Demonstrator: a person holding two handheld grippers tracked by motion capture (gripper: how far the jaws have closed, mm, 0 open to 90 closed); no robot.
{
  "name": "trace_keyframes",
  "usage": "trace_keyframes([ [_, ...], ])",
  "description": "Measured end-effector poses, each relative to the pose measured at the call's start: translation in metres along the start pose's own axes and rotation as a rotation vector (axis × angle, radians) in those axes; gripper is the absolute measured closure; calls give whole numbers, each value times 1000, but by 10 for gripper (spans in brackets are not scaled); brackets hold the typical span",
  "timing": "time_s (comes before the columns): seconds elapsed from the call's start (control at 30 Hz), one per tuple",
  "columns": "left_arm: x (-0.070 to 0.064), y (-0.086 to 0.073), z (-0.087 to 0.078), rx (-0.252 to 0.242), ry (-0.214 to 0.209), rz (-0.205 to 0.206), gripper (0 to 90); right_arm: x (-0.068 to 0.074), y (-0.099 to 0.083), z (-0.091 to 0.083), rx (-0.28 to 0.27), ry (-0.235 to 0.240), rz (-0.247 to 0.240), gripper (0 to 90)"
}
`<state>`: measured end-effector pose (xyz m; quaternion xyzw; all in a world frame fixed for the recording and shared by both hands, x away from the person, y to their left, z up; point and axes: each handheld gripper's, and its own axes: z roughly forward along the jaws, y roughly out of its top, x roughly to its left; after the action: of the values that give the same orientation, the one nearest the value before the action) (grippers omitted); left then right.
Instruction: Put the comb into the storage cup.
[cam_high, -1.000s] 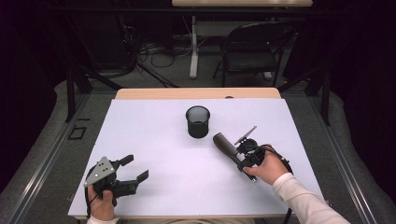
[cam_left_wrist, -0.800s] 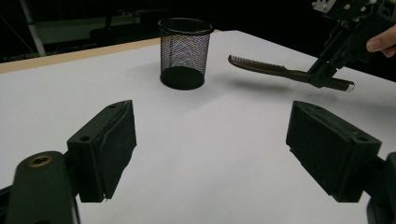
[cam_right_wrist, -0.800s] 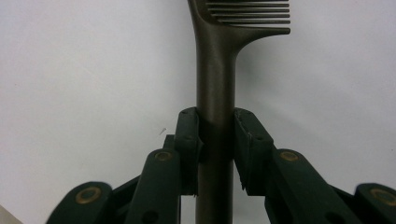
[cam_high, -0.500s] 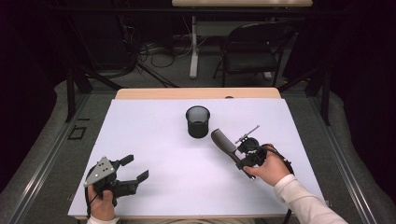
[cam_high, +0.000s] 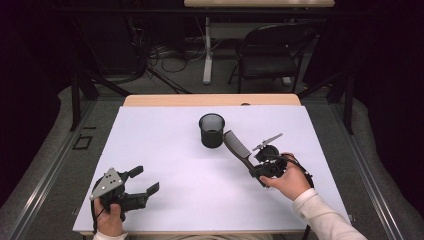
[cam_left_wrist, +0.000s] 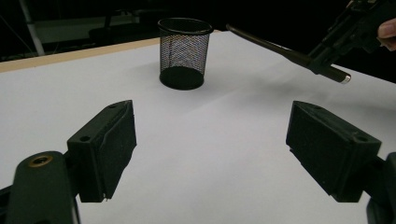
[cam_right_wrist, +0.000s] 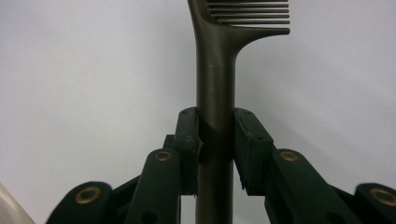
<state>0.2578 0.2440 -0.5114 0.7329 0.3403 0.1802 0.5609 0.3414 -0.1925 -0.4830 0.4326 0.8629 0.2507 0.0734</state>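
Note:
A black mesh cup (cam_high: 211, 130) (cam_left_wrist: 182, 51) stands upright near the middle of the white table top (cam_high: 165, 150). My right gripper (cam_high: 252, 170) (cam_right_wrist: 215, 140) is shut on the handle of a dark comb (cam_high: 235, 145) (cam_right_wrist: 215, 79) (cam_left_wrist: 285, 51). The comb is held above the table, its toothed end slanting up toward the cup and just to the right of it. My left gripper (cam_high: 145, 180) (cam_left_wrist: 210, 149) rests open near the front left corner, nothing between its jaws, which point toward the cup.
The table's far wooden edge (cam_high: 210, 100) lies beyond the cup. A black chair (cam_high: 272, 55) and a desk leg (cam_high: 206, 50) with cables stand on the floor behind. A grey floor strip (cam_high: 45, 165) runs along the left side.
My right gripper has carried the comb up and left, bringing its toothed end closer to the cup's rim. The left gripper has stayed put.

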Motion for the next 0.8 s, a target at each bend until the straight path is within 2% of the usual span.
trace_keyframes([
  [0.1,0,0,0,0,0,0,163,3,1,-2,-42,9,6,728],
  [0.37,0,0,0,-1,-2,1,163,9,4,-11,-160,5,-28,728],
  [0.57,0,0,0,-3,-2,-1,163,11,5,-14,-229,6,-37,728],
  [0.8,0,0,0,-2,0,-1,163,16,7,-15,-283,-6,-63,728],
])
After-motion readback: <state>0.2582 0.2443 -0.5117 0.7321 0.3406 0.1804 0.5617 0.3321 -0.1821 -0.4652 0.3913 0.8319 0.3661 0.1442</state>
